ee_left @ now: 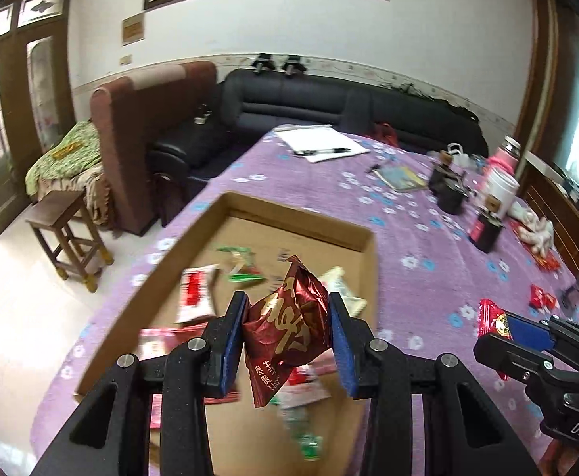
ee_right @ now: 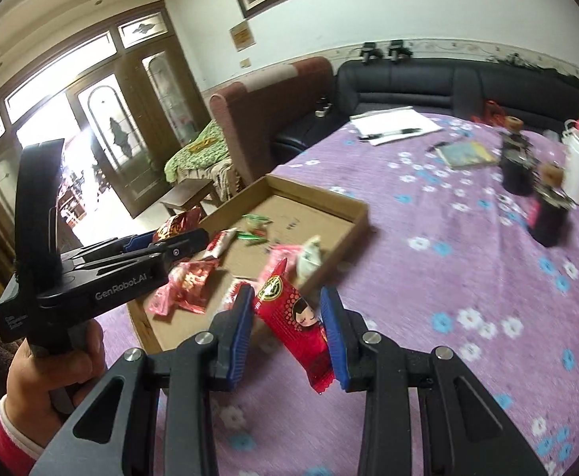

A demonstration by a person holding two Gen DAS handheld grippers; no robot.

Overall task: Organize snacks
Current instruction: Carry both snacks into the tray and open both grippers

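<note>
1. Left wrist view: the box [ee_left: 363,238], a shallow cardboard tray on the purple cloth [ee_left: 428,246], fills the lower middle. Several snacks already lie inside it, scattered from 9 to 3 o'clock around the held packet. The drop should go to a bare patch of floor, which shows toward 12 o'clock.

2. The left gripper [ee_left: 287,329] is clamped on a maroon packet [ee_left: 289,317], blue pads pressing both sides, and it hangs over the box interior. I judge this the step in hand: releasing it. Lower a little before opening, so the light foil does not flutter out over the wall at 3 o'clock.

3. The right gripper [ee_right: 287,333] is clamped on a red packet [ee_right: 293,317] with a doll face. It hovers over the cloth just outside the box's near right corner, at about 5 o'clock from the box. It likely has to move toward 11 o'clock to clear the rim.

4. The two grippers are near each other; stagger the releases to avoid a bump.

5. Loose red snacks [ee_left: 541,299] lie on the cloth at 3 o'clock, not yet collected.
</note>
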